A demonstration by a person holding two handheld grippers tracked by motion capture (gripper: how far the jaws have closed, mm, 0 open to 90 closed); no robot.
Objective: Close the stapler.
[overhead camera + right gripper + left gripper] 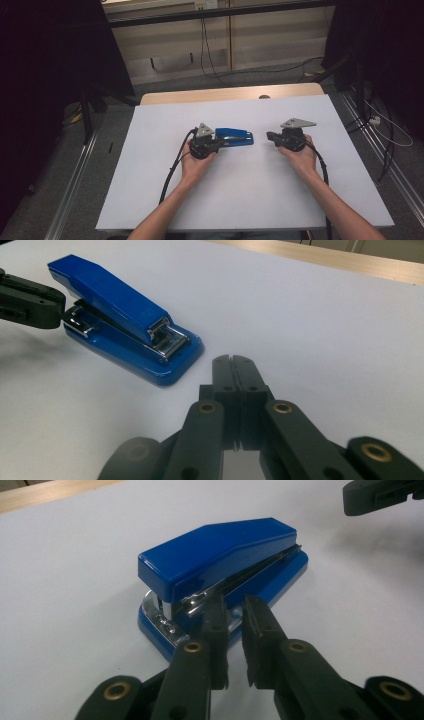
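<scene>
A blue stapler [234, 136] with chrome inner parts lies flat on the white table top [240, 200], near its middle. My left gripper [221, 143] rests on the table at the stapler's left end. In the left gripper view, my left gripper [234, 605] has its tips right at the side of the stapler [225, 550]; a narrow gap separates the jaws and nothing is between them. My right gripper [270, 135] lies to the right, apart from the stapler. In the right gripper view, my right gripper [232, 360] is shut and holds nothing, a short way from the front of the stapler [115, 300].
The white sheet covers a wooden table whose far edge [225, 94] shows as a bare strip. Dark stands and cables [210, 50] lie on the floor beyond and beside the table. Each gripper trails a black cable [172, 170] toward the near edge.
</scene>
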